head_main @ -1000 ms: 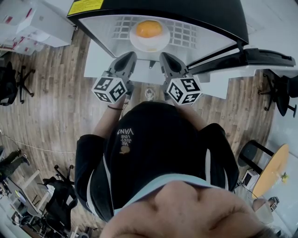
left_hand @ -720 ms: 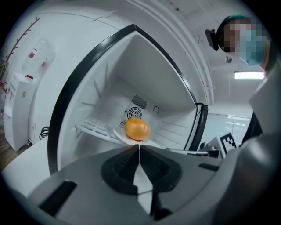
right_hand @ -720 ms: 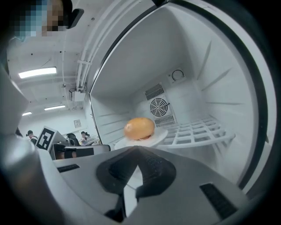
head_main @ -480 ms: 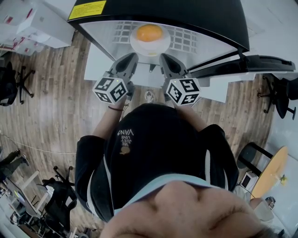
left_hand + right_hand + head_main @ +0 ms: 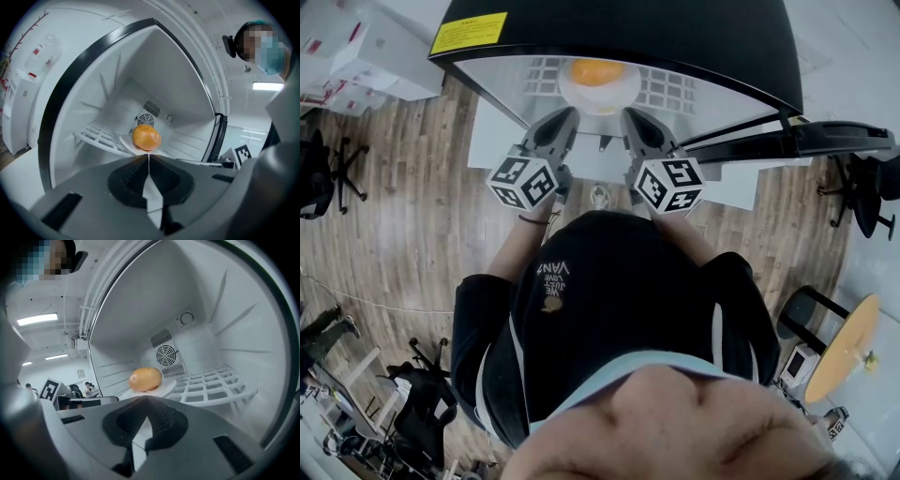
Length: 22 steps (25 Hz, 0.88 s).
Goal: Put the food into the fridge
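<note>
A round orange food item (image 5: pixel 596 71) (image 5: pixel 146 137) (image 5: pixel 145 379) lies on a white plate (image 5: pixel 623 94) (image 5: pixel 166 387). The plate is over the white wire shelf (image 5: pixel 670 89) (image 5: pixel 211 385) inside the open fridge. My left gripper (image 5: pixel 561 120) (image 5: pixel 148 157) is shut on the plate's near left rim. The right gripper (image 5: pixel 634 120) (image 5: pixel 143 399) is shut on its near right rim. A white wedge of rim shows between each pair of jaws. In the head view the fridge's black top (image 5: pixel 675 28) hides part of the food.
The fridge door (image 5: pixel 806 131) stands swung open to the right. A fan grille (image 5: pixel 168 354) sits on the fridge's back wall. White cabinets (image 5: pixel 366 47) stand at the left, office chairs (image 5: pixel 328 169) on the wooden floor, and a round orange table (image 5: pixel 848 342) at the lower right.
Both grippers have carried the plate with the food a little deeper into the fridge. The food now sits partly under the fridge's top edge in the head view.
</note>
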Each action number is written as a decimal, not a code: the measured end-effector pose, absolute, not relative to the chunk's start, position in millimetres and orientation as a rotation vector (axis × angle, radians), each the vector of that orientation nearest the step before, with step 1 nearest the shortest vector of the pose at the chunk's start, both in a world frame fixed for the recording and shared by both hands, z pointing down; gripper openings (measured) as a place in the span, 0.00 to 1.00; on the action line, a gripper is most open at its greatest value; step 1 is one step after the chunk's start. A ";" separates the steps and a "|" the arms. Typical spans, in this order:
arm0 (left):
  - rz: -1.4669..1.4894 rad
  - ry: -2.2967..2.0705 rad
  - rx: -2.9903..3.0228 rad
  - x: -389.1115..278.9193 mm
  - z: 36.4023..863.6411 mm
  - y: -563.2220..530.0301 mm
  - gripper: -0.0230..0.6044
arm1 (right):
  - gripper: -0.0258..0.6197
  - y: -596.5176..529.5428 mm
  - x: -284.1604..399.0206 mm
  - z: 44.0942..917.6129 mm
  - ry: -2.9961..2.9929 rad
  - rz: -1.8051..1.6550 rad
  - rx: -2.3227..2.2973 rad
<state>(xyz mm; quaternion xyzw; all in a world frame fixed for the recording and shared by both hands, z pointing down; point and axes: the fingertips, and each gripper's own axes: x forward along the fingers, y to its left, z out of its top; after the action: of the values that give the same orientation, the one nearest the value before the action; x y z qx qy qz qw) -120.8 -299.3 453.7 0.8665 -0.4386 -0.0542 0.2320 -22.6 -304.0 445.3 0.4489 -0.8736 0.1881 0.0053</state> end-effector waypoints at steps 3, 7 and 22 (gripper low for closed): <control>-0.155 -1.204 2.377 -120.5 453.7 -303.4 0.07 | 0.06 -308.2 -22.0 444.9 -2.737 0.592 1.408; -0.165 -1.202 2.372 -120.8 452.5 -308.0 0.07 | 0.06 -313.4 -22.6 444.2 -2.738 0.595 1.409; -0.178 -1.194 2.368 -120.8 452.6 -322.8 0.07 | 0.06 -327.8 -22.8 445.6 -2.724 0.598 1.427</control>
<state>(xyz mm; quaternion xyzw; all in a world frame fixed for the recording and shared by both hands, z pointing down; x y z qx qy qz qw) -120.8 -322.8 452.6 0.8649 -0.4361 -0.0651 0.2397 -22.8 -327.8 445.6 0.4554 -0.8696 0.1909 0.0043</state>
